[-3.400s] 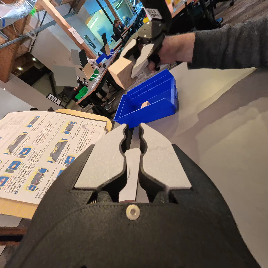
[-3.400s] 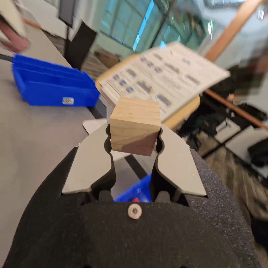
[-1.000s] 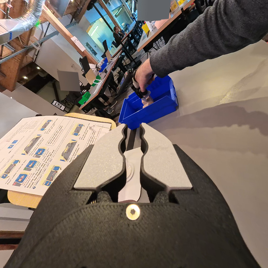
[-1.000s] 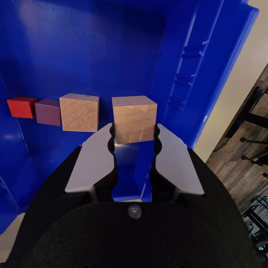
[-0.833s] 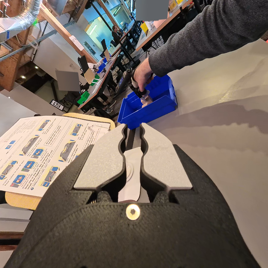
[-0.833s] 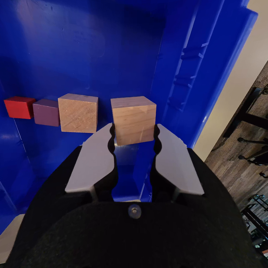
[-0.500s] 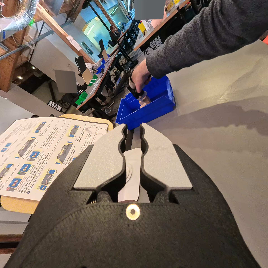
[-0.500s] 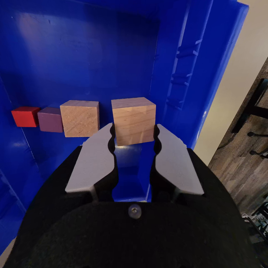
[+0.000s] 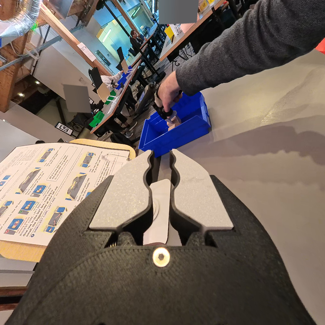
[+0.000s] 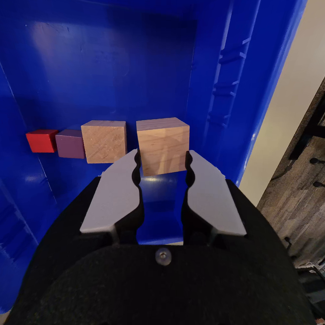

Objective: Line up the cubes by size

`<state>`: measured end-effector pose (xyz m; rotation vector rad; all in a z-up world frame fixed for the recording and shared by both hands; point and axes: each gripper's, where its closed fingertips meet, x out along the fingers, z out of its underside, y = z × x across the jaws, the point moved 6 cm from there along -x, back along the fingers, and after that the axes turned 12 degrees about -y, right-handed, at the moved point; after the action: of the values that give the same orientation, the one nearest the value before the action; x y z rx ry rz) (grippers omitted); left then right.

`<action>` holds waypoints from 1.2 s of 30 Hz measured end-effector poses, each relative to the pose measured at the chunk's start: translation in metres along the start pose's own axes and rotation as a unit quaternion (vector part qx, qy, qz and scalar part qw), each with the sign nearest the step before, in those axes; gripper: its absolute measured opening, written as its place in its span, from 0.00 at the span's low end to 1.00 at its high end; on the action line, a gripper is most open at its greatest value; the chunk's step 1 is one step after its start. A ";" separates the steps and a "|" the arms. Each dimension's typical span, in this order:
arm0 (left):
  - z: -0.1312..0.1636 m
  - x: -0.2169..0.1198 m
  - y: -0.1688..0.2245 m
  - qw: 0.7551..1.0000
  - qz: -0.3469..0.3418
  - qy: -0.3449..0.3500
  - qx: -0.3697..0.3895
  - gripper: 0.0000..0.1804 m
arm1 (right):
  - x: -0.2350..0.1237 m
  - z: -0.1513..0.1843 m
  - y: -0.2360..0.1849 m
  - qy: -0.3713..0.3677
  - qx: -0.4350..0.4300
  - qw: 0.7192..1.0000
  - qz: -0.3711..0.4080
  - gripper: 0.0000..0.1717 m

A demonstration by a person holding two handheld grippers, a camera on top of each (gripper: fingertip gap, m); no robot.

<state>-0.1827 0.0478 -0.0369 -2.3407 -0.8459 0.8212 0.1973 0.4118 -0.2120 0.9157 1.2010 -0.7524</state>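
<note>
Pale wooden, the largest cube [image 10: 162, 146] sits between the right gripper [image 10: 162, 154] fingertips, both pads pressed on its sides, inside the blue plastic bin [image 10: 105, 61] near its right-hand wall. At its 9 o'clock stands a slightly smaller pale wooden cube [image 10: 104, 141], apart from it by a narrow gap; then a small purple cube [image 10: 70, 143] touching that one, then a smaller red cube [image 10: 41, 140]. The left gripper [image 9: 161, 154] hangs over the grey table [image 9: 263, 175], jaws nearly together with nothing between them. At its 10 o'clock lies a printed instruction sheet [image 9: 52, 184] on a light wooden board [image 9: 17, 251]; the bin [image 9: 175, 137] is at 12 o'clock.
</note>
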 end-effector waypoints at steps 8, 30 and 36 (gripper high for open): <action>0.000 -0.003 -0.002 1.000 -0.003 0.002 -0.002 0.09 | -0.023 0.012 -0.006 0.078 -0.032 0.996 0.006 0.30; 0.000 0.005 0.001 1.000 0.003 -0.005 0.001 0.09 | -0.021 0.027 -0.009 0.126 -0.048 0.991 0.017 0.23; 0.002 0.016 -0.003 1.000 -0.021 -0.016 -0.012 0.18 | -0.092 0.065 -0.058 0.331 -0.110 0.937 0.001 0.22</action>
<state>-0.1756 0.0612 -0.0421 -2.3285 -0.9189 0.8379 0.1553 0.3285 -0.1262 1.0130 1.8317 -0.2886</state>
